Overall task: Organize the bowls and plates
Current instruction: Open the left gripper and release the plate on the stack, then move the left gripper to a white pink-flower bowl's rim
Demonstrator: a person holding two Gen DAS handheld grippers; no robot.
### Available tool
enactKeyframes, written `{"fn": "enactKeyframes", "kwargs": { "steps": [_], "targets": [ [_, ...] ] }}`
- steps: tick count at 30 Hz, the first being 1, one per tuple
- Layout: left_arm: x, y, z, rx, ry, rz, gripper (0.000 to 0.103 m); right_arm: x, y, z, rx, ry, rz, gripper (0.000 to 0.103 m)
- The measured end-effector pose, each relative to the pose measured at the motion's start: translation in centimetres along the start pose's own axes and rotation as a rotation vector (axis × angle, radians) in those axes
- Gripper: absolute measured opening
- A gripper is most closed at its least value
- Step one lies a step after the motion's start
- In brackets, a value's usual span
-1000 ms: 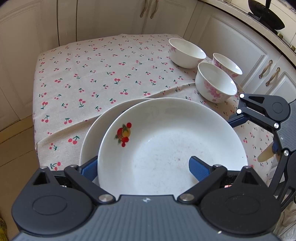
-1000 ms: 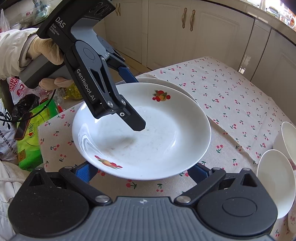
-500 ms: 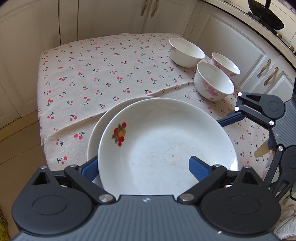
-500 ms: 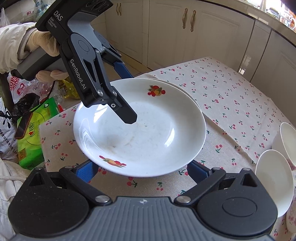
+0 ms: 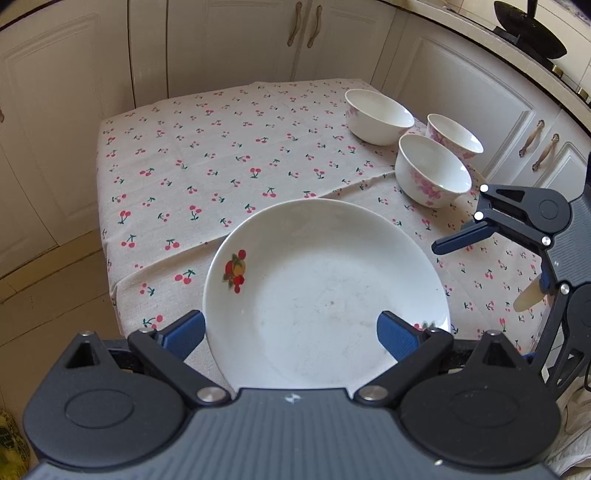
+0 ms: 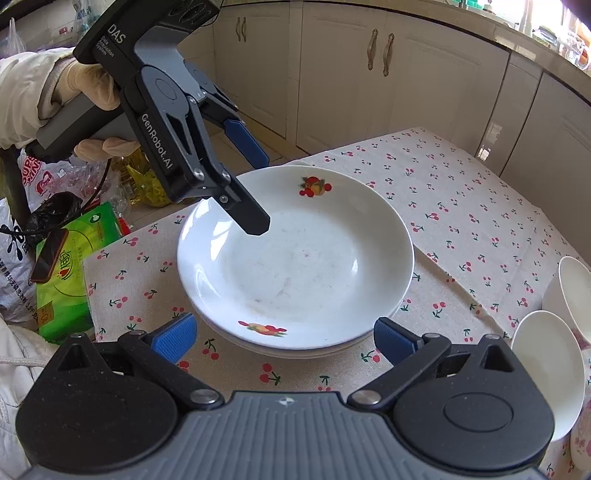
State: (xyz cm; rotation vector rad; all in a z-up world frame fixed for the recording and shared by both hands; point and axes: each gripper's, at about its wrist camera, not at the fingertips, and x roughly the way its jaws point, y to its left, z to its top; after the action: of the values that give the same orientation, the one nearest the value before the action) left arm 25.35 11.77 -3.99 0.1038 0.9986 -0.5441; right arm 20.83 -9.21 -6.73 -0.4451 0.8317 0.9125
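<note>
White plate (image 6: 295, 258) with fruit print, stacked on second plate (image 6: 295, 349) on cherry-print tablecloth (image 5: 207, 170). Left gripper (image 5: 291, 332) wide open, empty, straddling plate rim. Right gripper (image 6: 284, 338) wide open, empty; three bowls (image 5: 432, 173) grouped nearby.

Cream cabinets (image 5: 236, 48) with curved bronze handles (image 6: 380, 51) line the walls behind and beside a small table (image 5: 110, 206) draped in a beige cherry-print cloth (image 5: 207, 155), and the floor (image 5: 48, 295) is pale tile. A dark wok (image 5: 532, 29) sits on the counter at the far right corner, and daylight glares from a window (image 6: 554, 22) above the counter. Plastic bags (image 6: 40, 177) and a green tissue pack (image 6: 70, 273) crowd the floor beside the table.
</note>
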Motion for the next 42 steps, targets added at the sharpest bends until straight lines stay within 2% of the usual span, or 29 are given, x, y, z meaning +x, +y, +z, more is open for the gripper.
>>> {"fn": "enactKeyframes", "kwargs": {
  "steps": [5,15,16,17,21,30,42],
  "targets": [
    [-0.9,-1.1,0.3,0.031,-0.069,0.016,0.099,-0.8,-0.1,-0.4,0.035,-0.034,-0.046,0.103],
    [-1.7,-5.5,0.4,0.127,-0.159,0.029,0.1,-2.7,0.0,-2.9,0.122,-0.118,-0.202,0.103],
    [-1.7,-5.9,0.5,0.13,-0.165,0.032,0.1,-3.1,0.0,-3.5,0.134,-0.14,-0.257,0.103],
    [-1.7,-6.2,0.5,0.129,-0.172,0.038,0.1,-3.1,0.0,-3.5,0.134,-0.14,-0.257,0.103],
    [-1.3,-7.6,0.7,0.141,-0.164,0.034,0.1,-4.1,0.2,-4.9,0.168,-0.168,-0.351,0.103],
    [-0.1,-11.6,1.8,0.206,-0.172,0.063,0.1,-6.1,0.1,-8.0,0.218,-0.206,-0.452,0.103],
    [3.4,-15.4,5.0,0.247,-0.145,0.069,0.1,-7.6,-3.1,-11.3,0.289,-0.228,-0.509,0.103]
  ]
}}
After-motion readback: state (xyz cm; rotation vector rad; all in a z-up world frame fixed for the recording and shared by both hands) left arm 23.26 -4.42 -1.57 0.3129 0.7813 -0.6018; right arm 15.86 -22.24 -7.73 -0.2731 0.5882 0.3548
